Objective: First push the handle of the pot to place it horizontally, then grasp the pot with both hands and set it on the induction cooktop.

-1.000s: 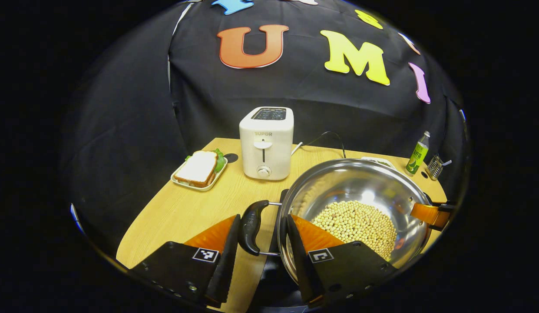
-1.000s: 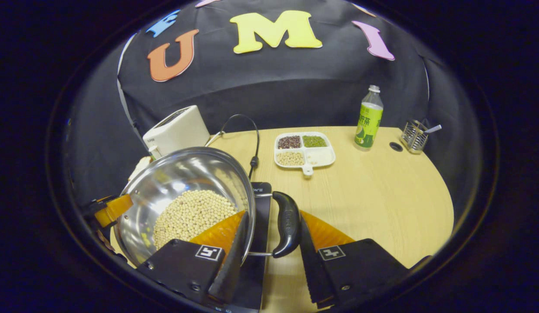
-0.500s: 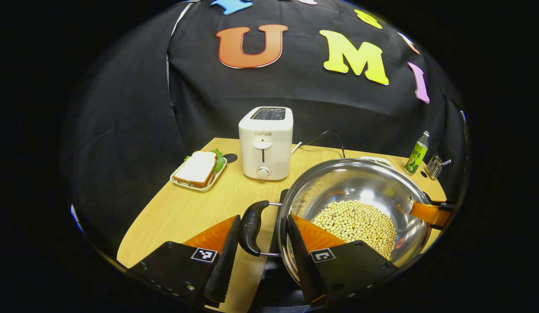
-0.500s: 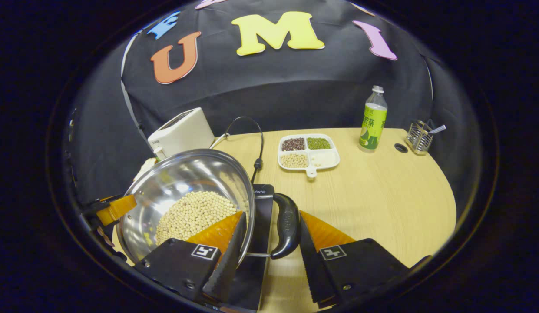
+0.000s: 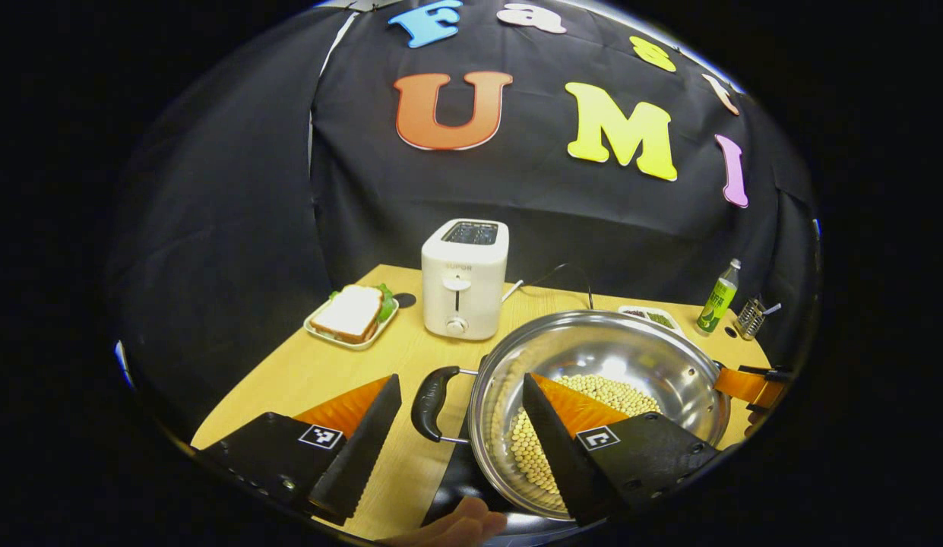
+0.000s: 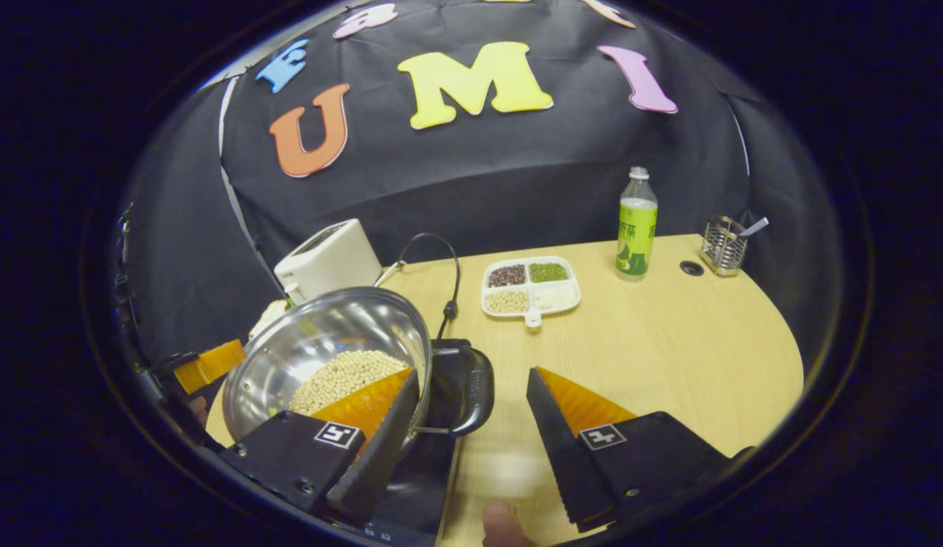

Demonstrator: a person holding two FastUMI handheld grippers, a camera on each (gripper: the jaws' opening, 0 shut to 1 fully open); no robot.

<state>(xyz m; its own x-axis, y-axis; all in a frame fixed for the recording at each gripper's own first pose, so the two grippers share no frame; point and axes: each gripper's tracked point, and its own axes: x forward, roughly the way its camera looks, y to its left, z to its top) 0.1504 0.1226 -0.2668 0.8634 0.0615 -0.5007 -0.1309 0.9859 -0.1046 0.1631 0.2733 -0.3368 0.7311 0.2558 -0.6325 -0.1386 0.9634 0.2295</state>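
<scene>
A steel pot (image 5: 593,342) holding pale beans (image 5: 600,387) rests on the black induction cooktop (image 5: 452,479). Its black left handle (image 5: 428,403) lies level between the fingers of my left gripper (image 5: 460,380), which is open and clear of it. In the right gripper view the pot (image 6: 327,334) sits at the left on the cooktop (image 6: 433,456). Its right handle (image 6: 475,391) is just left of the middle of my open right gripper (image 6: 472,376), untouched. Across the pot, each view shows the other gripper: the right one (image 5: 745,384) and the left one (image 6: 205,365).
A white toaster (image 5: 463,277) and a plate with a sandwich (image 5: 353,315) stand at the back left. A divided tray of beans (image 6: 528,285), a green bottle (image 6: 636,224), a wire holder (image 6: 726,243) and a black cord (image 6: 441,258) are at the back right.
Both grippers have opened wide, letting go of the pot's handles, and have drawn back and upward. The pot stays on the cooktop.
</scene>
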